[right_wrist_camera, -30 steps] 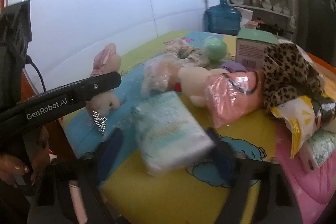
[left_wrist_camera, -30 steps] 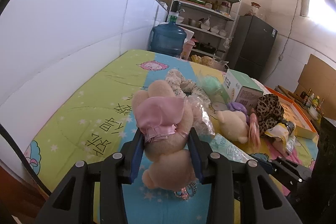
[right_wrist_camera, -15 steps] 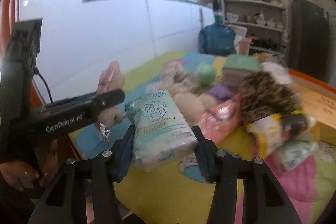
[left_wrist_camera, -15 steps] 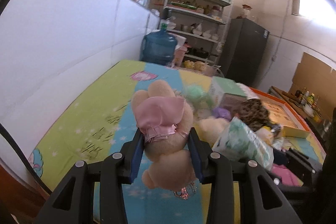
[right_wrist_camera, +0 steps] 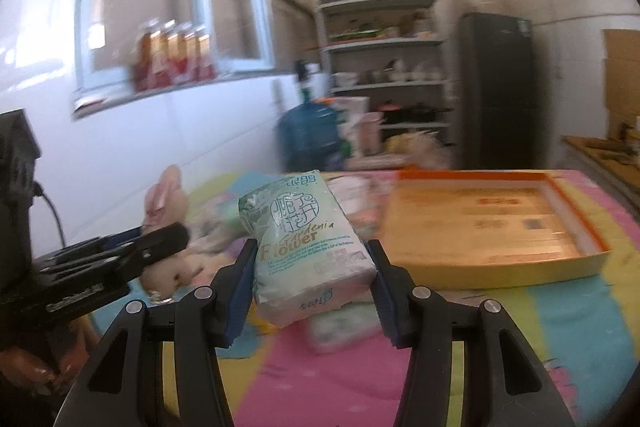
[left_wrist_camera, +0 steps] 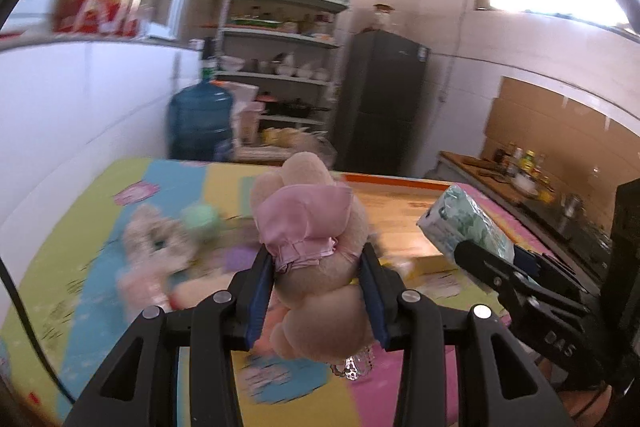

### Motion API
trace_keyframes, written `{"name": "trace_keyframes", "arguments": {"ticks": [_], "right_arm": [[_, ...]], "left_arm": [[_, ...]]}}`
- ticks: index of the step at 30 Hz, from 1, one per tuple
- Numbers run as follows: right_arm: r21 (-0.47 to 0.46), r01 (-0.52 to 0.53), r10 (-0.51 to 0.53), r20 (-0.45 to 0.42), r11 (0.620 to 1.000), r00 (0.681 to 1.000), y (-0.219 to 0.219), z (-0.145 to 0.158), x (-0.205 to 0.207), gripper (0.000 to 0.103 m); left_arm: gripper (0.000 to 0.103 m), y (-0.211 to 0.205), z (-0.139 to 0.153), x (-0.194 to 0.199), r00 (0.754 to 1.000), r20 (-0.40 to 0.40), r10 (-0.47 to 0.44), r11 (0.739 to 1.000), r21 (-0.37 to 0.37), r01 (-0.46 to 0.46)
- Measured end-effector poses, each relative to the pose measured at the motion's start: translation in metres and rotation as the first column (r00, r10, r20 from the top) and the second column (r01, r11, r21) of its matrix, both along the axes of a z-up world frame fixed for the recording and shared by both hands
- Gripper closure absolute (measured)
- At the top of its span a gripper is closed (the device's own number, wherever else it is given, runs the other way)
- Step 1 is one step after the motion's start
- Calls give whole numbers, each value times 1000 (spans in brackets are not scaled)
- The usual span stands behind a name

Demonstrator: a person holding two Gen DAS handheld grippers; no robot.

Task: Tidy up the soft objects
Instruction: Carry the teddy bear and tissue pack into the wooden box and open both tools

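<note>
Here the left gripper [left_wrist_camera: 316,287] is pinching a plush bear [left_wrist_camera: 316,239] aloft, while the right gripper [right_wrist_camera: 312,267] is clamping a tissue pack [right_wrist_camera: 304,239] level.

Left tool [left_wrist_camera: 316,287]: matt black plastic, blue rubbery pads, between them a fuzzy plush toy [left_wrist_camera: 320,267] in satiny pink cloth. Right tool [right_wrist_camera: 312,283]: same build, around a glossy crinkled plastic tissue pack [right_wrist_camera: 304,239]. Beyond it, smooth cardboard tray [right_wrist_camera: 496,227]. Bench [right_wrist_camera: 560,319] cover: matt printed cloth.
</note>
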State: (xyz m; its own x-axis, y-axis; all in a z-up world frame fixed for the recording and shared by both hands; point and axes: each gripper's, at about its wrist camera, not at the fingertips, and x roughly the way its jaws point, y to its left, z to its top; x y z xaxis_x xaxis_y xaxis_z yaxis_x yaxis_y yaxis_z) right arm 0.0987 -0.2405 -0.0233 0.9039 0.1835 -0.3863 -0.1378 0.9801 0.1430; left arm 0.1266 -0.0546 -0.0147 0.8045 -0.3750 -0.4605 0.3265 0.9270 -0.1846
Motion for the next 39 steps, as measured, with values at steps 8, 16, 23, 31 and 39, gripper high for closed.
{"name": "trace_keyframes", "arguments": {"ticks": [8, 16, 23, 31, 39], "right_arm": [[3, 190, -190, 14, 982, 982, -94, 4, 9, 48], [29, 274, -273, -36, 961, 961, -174, -7, 31, 48], [20, 292, -287, -127, 956, 949, -215, -22, 75, 48], [31, 287, -271, -252, 957, 929, -230, -47, 114, 48], [25, 291, -272, -291, 956, 917, -232, -57, 124, 47]], "left_arm": [[61, -91, 7, 36, 991, -50, -125, 992, -19, 124], [61, -162, 1, 78, 984, -97, -150, 989, 5, 151], [61, -208, -24, 120, 980, -172, -99, 992, 56, 110], [61, -228, -55, 149, 961, -266, -69, 991, 89, 96], [59, -234, -68, 157, 952, -299, -70, 992, 82, 98]]}}
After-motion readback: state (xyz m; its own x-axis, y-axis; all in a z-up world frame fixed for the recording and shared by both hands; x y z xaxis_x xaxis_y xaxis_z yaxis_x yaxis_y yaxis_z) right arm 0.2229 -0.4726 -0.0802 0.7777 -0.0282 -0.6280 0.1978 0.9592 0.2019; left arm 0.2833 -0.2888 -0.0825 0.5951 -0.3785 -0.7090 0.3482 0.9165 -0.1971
